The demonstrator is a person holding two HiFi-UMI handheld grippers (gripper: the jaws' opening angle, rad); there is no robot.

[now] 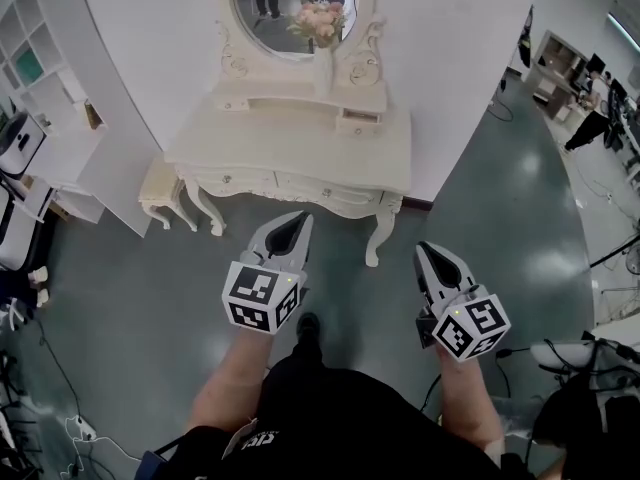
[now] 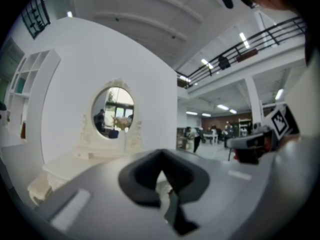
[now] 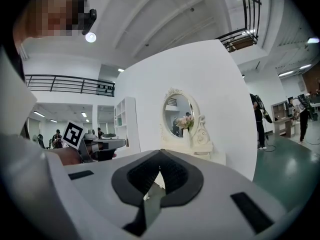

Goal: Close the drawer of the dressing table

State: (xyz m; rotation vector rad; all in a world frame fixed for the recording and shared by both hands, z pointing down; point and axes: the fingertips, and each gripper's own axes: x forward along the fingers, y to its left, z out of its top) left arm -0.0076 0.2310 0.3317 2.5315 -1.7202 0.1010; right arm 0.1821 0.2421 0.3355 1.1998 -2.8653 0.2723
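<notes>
Drawer (image 1: 359, 121): small, cream, set in the raised back tier of the dressing table (image 1: 290, 156), toward the right rear corner of the tabletop and just right of the mirror's foot. Its front stands out a little from the tier face, so it is not flush. Far left of the head view: white shelf unit (image 1: 40, 78) against the curved white wall (image 1: 160, 28). Next, a cream stool (image 1: 160, 192) on the green floor (image 1: 130, 298), just beside the table's left legs. The table stands against the wall. An oval mirror (image 1: 295, 8) rises from the rear edge at centre, with a vase of pale pink flowers (image 1: 318, 20) in front of it. The tabletop's front half is bare, and two wide drawers in the apron below the front edge sit flush. Left gripper (image 1: 298, 218): held out over the floor before the table's front edge, near it but not touching, roughly in line with the table's middle. Its own view shows the jaw tips met, nothing between them, pointing at the mirror. Right gripper (image 1: 424, 250): further right and a little further back, off the table's right front leg and well apart from the drawer. Its own view shows the jaws together and empty, with the mirror and flowers ahead. The person's dark shoe (image 1: 308, 326) is on the floor between the two grippers. Far right: desks and standing people in the background, too small to tell more.
</notes>
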